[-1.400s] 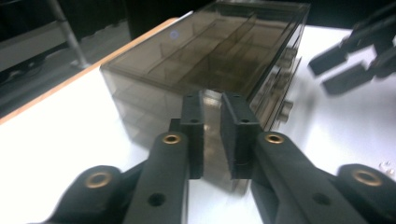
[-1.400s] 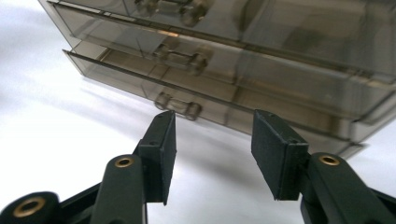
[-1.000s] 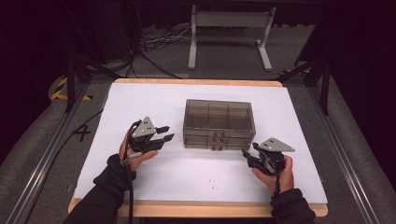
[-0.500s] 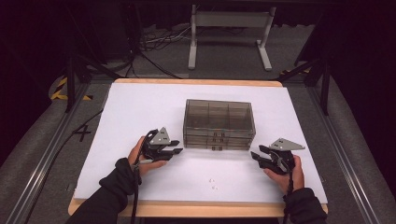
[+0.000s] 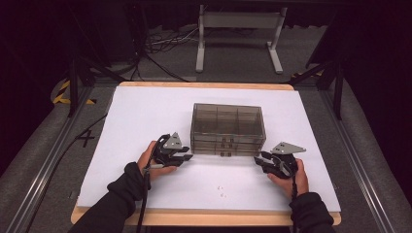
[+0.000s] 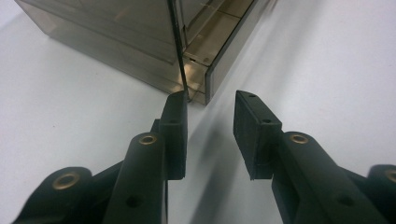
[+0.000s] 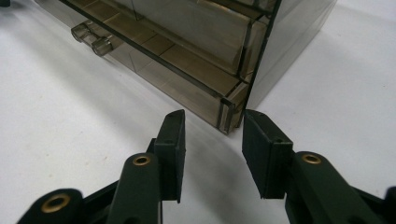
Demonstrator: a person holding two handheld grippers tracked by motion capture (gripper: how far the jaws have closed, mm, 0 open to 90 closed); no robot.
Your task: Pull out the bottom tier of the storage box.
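We look down on a white rectangular table top (image 5: pixel 145 111) where a smoky translucent plastic drawer cabinet (image 5: pixel 227 127) stands near the middle, its drawer fronts and small clear handles facing the person.

The left gripper (image 5: pixel 180 156), black with a grey three-cornered plate on top, sits low just beside the cabinet's near left corner. In the left gripper view its jaws stand apart with nothing between the pads, and the tips come very close to the corner edge (image 6: pixel 198 88); we cannot quite tell whether one tip touches it.

The right gripper (image 5: pixel 262 160) sits just beside the cabinet's near right corner. Its jaws have just been closing, yet they are apart with only bare table between them, and the corner (image 7: pixel 231 112) rises just beyond the tips.

A few tiny white specks (image 5: pixel 221 191) lie on the table between the two forearms.
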